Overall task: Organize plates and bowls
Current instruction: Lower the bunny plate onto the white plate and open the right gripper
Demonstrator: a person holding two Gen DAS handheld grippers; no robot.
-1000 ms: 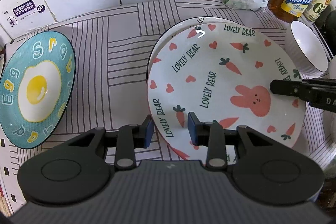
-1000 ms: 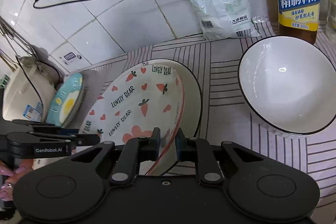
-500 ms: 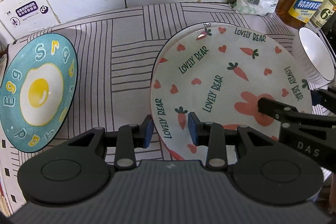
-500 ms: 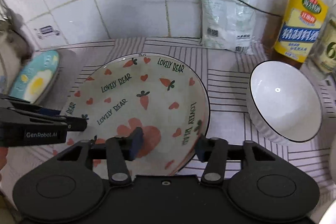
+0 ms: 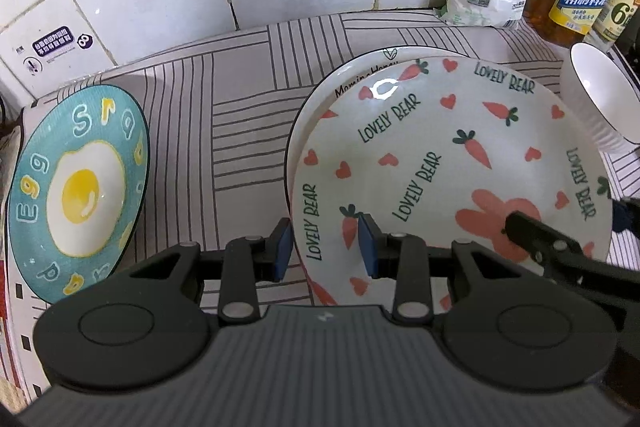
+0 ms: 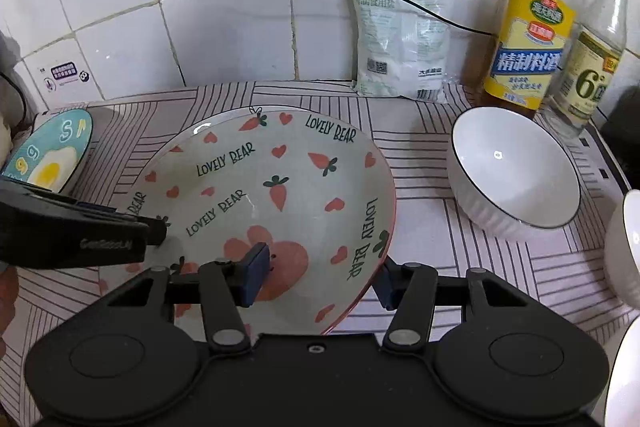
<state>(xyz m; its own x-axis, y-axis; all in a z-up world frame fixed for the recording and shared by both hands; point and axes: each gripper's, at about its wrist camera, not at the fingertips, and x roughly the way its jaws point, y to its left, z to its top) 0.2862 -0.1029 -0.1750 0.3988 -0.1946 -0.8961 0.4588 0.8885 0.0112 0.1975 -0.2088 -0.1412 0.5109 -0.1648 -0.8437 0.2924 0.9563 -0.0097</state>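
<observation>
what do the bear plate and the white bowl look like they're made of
Bear plate: looks like glazed ceramic, given the glossy glare spots and printed carrots and hearts. White bowl: probably glazed ceramic too, smooth shiny inside, ribbed outside, thin dark rim line.

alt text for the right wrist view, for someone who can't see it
The right gripper stands open astride the near rim of a carrot plate on a striped cloth, with the left gripper at its far side. White bowl and bottles right, egg plate left.

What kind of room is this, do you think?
Most likely a home kitchen counter: white wall tiles, condiment bottles against the wall, and a carrot-print plate and white bowl on a striped mat.
</observation>
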